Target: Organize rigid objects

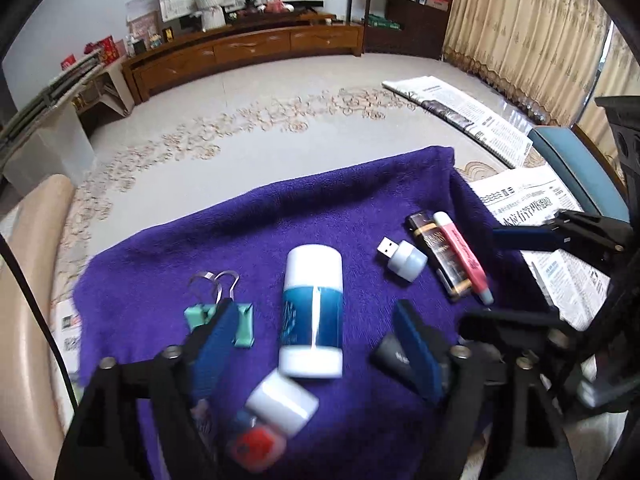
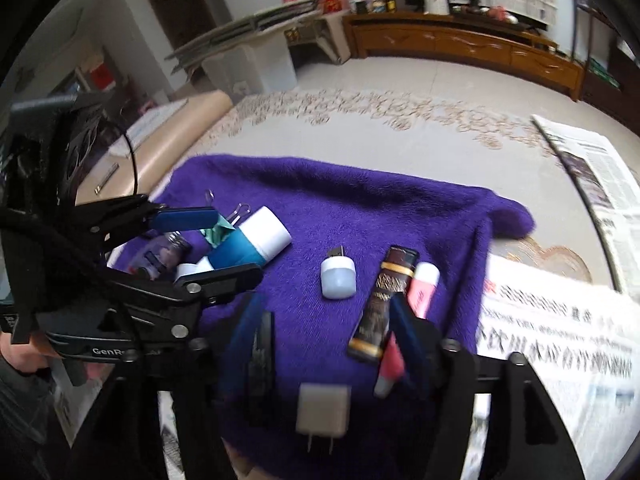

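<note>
A purple towel (image 1: 360,208) carries the objects. My left gripper (image 1: 314,344) is open, and a white and teal bottle (image 1: 312,316) lies on the towel between its fingers, untouched. A green binder clip (image 1: 240,320) sits by its left finger. A small white cap (image 1: 282,406) and a red item (image 1: 256,448) lie below. My right gripper (image 2: 326,328) is open over bare towel, above a white plug adapter (image 2: 323,410). A black flat item (image 2: 260,356) rests by its left finger. A USB light (image 2: 338,278), a dark lighter (image 2: 384,304) and a pink tube (image 2: 423,286) lie ahead.
Newspapers (image 2: 560,340) cover the surface right of the towel. A beige chair back (image 1: 36,264) stands at the left. The carpeted floor (image 1: 280,96) and a wooden cabinet (image 1: 248,48) lie beyond. In the right wrist view the left gripper (image 2: 234,244) reaches in from the left.
</note>
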